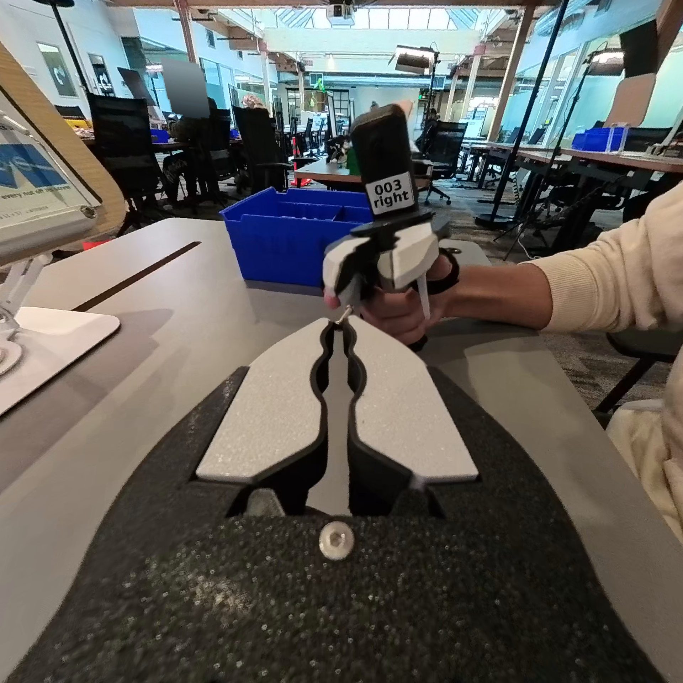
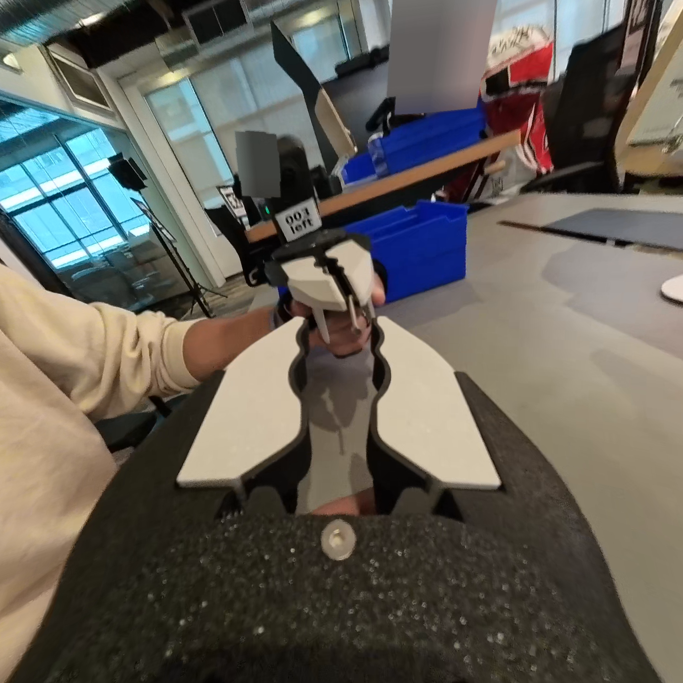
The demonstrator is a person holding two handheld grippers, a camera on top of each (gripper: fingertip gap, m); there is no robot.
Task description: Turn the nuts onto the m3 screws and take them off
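Note:
My left gripper (image 1: 339,327) is nearly shut, pinching a small metal m3 screw (image 1: 344,316) at its tips. The screw sticks out toward my right gripper, which shows in the left wrist view (image 1: 369,266) just beyond, held in a hand. In the right wrist view the screw (image 2: 354,316) hangs from the left gripper (image 2: 332,281). Its free end lies between the tips of my right gripper (image 2: 340,327), whose jaws stand wide apart and empty. The screw's free end is slightly wider; I cannot tell whether that is a nut or the head.
A blue bin (image 1: 288,244) with compartments stands on the grey table (image 1: 184,295) behind the grippers; it also shows in the right wrist view (image 2: 417,251). A white stand base (image 1: 55,332) with a framed sheet sits at the left. Cream sleeves (image 1: 591,266) reach in. The grippers are tip to tip, or close to it.

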